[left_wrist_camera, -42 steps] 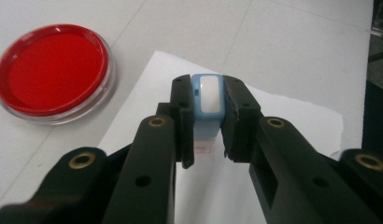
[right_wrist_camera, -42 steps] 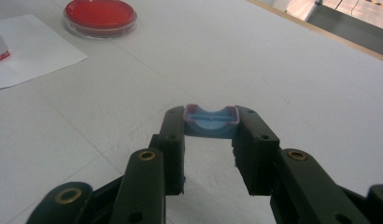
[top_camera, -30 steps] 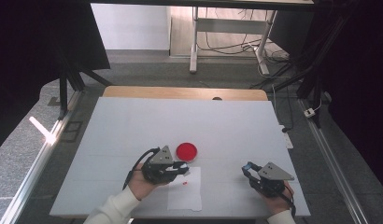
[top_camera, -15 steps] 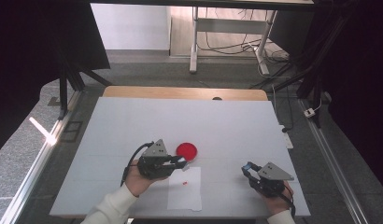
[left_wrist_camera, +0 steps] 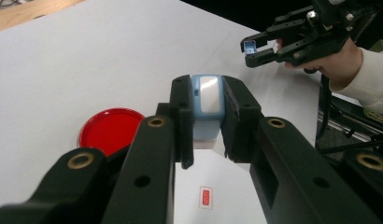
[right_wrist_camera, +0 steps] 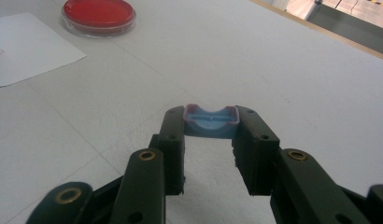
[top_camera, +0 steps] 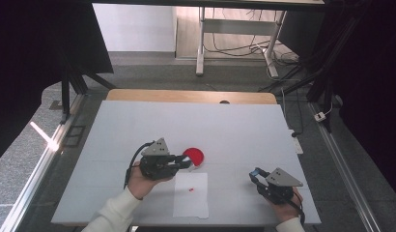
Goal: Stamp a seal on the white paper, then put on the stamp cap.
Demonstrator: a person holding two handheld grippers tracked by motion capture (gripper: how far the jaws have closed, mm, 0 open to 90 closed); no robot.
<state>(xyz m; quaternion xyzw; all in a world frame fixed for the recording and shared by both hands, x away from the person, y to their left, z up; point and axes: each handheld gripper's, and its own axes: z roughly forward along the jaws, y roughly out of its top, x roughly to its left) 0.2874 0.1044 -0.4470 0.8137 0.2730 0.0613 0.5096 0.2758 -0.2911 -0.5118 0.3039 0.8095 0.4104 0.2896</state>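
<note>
Left gripper [left_wrist_camera: 206, 116]: clamped on blue stamp body [left_wrist_camera: 207, 105], just beside red dish [left_wrist_camera: 110, 129]. Right gripper [right_wrist_camera: 210, 128]: clamped on blue cap [right_wrist_camera: 211, 122], well apart. Advice: lower stamp squarely onto paper sheet [top_camera: 191, 194].

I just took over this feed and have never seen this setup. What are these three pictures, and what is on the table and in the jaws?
A person at a white table holds a hand-held gripper in each hand. The high view looks down from above; each gripper view looks along its own black jaws. The left gripper is shut on a light blue block, beside a red dish. The right gripper is shut on a small blue piece. A white paper sheet with a small red mark lies on the table between the hands.
</note>
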